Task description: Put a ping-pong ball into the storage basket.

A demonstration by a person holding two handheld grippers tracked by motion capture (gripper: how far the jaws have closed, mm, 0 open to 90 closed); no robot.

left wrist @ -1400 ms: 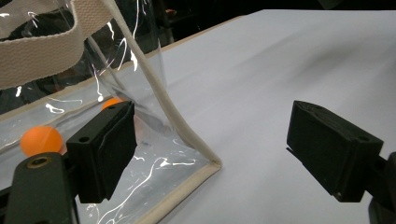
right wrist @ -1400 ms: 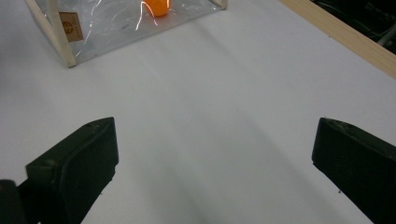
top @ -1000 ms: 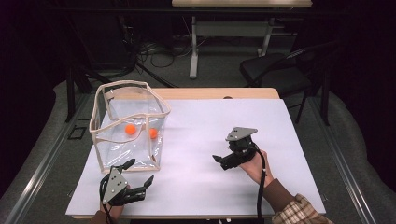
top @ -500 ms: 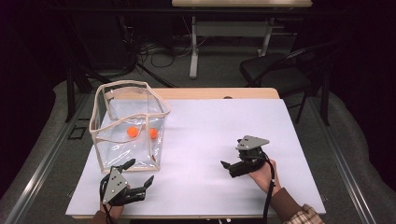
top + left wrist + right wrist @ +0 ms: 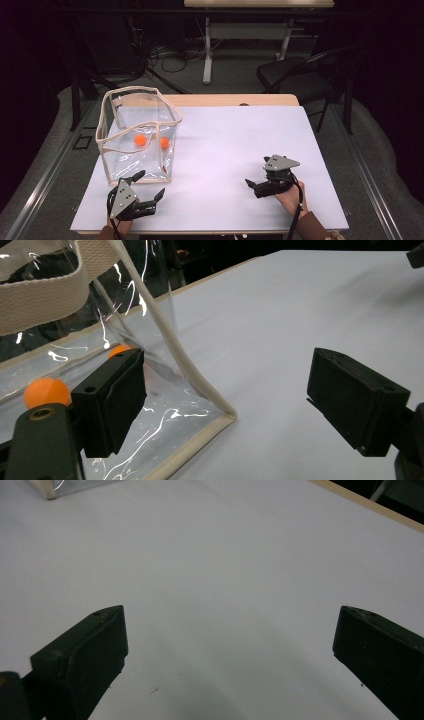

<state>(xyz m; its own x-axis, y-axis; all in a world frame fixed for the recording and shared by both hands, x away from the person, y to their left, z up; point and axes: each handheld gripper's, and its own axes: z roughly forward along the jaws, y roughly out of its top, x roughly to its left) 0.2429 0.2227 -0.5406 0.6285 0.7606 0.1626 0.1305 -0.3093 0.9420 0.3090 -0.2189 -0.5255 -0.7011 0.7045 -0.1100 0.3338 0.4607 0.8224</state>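
Observation:
A clear plastic bag (image 5: pixel 137 130) with beige trim stands open on the left of the white table (image 5: pixel 225 145). Two orange balls (image 5: pixel 140 140) (image 5: pixel 164 143) lie inside it. My left gripper (image 5: pixel 149 184) rests near the front edge, just in front of the bag's near corner, open and empty. In the left gripper view its jaws straddle the bag's bottom corner (image 5: pixel 220 417), with one orange ball (image 5: pixel 45 392) behind the left jaw and the other (image 5: pixel 116 350) peeking above it. My right gripper (image 5: pixel 252 187) is at the front right, open over bare table (image 5: pixel 230 580).
A wooden strip (image 5: pixel 225 100) edges the table's far side. Beyond it are a dark chair (image 5: pixel 295 75), a desk leg (image 5: pixel 207 50) and cables on the floor. A corner of the bag (image 5: pixel 50 489) shows far off in the right gripper view.
My right gripper has drawn back toward the front edge and slightly right, staying open. The left gripper, bag and balls have not moved.

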